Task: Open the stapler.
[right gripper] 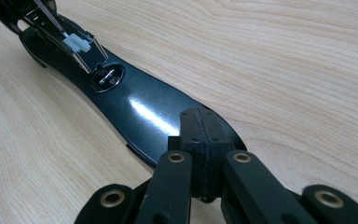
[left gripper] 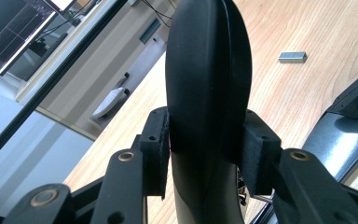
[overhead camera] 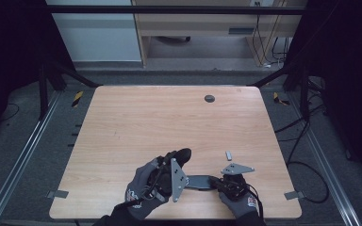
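The stapler (overhead camera: 199,181) lay near the front edge of the table (overhead camera: 146,117), in front of the person and between the two gloved hands, and it was already swung open. Its glossy dark base (right gripper: 144,112) rested flat on the wood. Its rounded black cover (left gripper: 207,70) stood lifted away from the base, leaving the metal magazine (right gripper: 70,39) with its white pusher exposed at the hinge end. The left gripper (left gripper: 207,149) was clenched on that cover, with a pad pressed to each side of it. The right gripper (right gripper: 200,140) had its jaws squeezed together with nothing between them, and their tips sat on the free end of the base, apparently pinning it down. Just beyond the right hand, apart from the stapler, a short staple strip (overhead camera: 228,154) lay loose on the table, and neither gripper was touching it. Judging from this, the opening step looked complete and the reloading itself had not begun. What seemed to remain was picking up the strip, seating it in the magazine and swinging the cover back down. One gripper would probably have to let go first, since both were occupied with the stapler.
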The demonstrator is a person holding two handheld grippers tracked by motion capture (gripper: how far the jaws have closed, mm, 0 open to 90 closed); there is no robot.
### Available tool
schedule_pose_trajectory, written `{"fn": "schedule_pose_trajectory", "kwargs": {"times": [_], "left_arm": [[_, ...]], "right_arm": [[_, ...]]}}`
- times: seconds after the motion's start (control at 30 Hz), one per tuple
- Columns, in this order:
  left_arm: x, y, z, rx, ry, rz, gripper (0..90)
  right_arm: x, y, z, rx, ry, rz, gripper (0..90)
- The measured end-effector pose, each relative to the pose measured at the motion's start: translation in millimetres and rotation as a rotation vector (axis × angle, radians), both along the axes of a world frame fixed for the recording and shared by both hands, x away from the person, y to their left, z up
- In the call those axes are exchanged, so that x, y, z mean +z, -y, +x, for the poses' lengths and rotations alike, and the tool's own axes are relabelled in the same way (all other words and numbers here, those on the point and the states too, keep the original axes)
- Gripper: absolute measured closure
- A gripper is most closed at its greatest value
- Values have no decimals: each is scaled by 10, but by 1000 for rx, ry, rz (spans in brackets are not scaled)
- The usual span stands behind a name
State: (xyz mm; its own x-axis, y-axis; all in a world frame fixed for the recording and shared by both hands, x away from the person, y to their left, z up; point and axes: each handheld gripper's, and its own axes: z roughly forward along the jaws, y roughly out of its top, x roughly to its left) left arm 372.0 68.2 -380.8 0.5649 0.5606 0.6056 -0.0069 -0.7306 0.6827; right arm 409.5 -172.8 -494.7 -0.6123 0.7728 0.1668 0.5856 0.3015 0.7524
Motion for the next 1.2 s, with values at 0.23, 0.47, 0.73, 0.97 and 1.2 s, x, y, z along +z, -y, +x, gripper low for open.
{"fn": "schedule_pose_trajectory", "kwargs": {"times": [0.23, 0.47, 0.73, 0.97, 1.2], "left_arm": [[14, -41, -1, 3, 0, -16, 586], [34, -109, 4, 7, -9, -56, 586], [65, -218, 12, 11, -22, -106, 584], [92, -295, 24, 12, -39, -136, 583], [102, -344, 29, 10, -45, -154, 582]], "right_arm": [[2, 0, -1, 1, -2, 2, 900], [2, 2, -1, 0, -6, 2, 900], [1, 5, 2, -1, -7, 4, 900], [1, 4, 1, -2, -6, 3, 900], [1, 4, 2, -1, -7, 3, 900]]}}
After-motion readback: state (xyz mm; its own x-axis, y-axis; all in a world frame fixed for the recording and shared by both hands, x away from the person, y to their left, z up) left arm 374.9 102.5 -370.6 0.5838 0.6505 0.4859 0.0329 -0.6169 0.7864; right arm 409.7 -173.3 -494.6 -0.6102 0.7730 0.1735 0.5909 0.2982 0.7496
